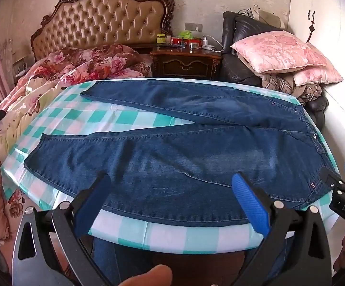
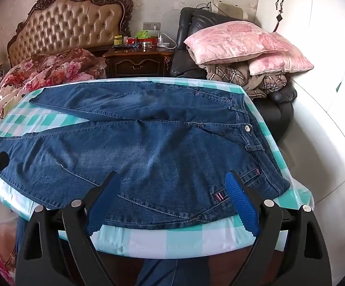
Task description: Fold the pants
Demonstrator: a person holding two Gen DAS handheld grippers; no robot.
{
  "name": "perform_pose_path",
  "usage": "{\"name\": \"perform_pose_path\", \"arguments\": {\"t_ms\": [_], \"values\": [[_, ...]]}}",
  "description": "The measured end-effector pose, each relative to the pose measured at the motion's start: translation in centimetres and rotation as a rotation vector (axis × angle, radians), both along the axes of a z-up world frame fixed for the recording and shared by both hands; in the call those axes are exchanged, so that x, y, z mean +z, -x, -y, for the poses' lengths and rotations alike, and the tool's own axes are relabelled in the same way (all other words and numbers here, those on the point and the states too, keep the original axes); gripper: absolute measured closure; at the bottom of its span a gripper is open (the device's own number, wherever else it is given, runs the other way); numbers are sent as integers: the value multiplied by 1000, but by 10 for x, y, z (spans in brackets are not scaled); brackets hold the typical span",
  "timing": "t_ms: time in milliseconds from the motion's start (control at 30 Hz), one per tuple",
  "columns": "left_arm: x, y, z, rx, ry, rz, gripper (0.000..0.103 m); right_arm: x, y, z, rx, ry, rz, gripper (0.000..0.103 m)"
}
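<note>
Dark blue jeans point(image 1: 172, 147) lie flat on a table with a green-and-white checked cloth point(image 1: 172, 236). The two legs spread to the left and the waistband with its button point(image 2: 247, 127) is at the right. My left gripper point(image 1: 172, 181) is open and empty, over the near leg close to the table's front edge. My right gripper point(image 2: 172, 181) is open and empty, over the hip and pocket area of the jeans point(image 2: 148, 147). The right gripper also shows at the right edge of the left wrist view point(image 1: 344, 186).
A bed with floral bedding point(image 1: 60, 76) and a tufted headboard stands behind the table on the left. A dark wooden nightstand point(image 1: 186, 64) holds small items. A black armchair with pink pillows point(image 1: 279, 52) stands at the back right. White wardrobe doors point(image 2: 315, 47) are on the right.
</note>
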State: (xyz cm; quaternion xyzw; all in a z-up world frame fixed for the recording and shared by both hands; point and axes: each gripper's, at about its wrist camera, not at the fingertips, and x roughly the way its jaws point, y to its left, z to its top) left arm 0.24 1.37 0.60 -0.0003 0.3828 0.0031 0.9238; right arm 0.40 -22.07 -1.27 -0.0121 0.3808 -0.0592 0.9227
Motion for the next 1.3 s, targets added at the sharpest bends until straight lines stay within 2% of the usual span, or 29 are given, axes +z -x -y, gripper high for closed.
{"name": "perform_pose_path", "arguments": {"t_ms": [1300], "values": [[5,1,-3,11,2,9,1,2,0,5,-15,3,2,17]]}}
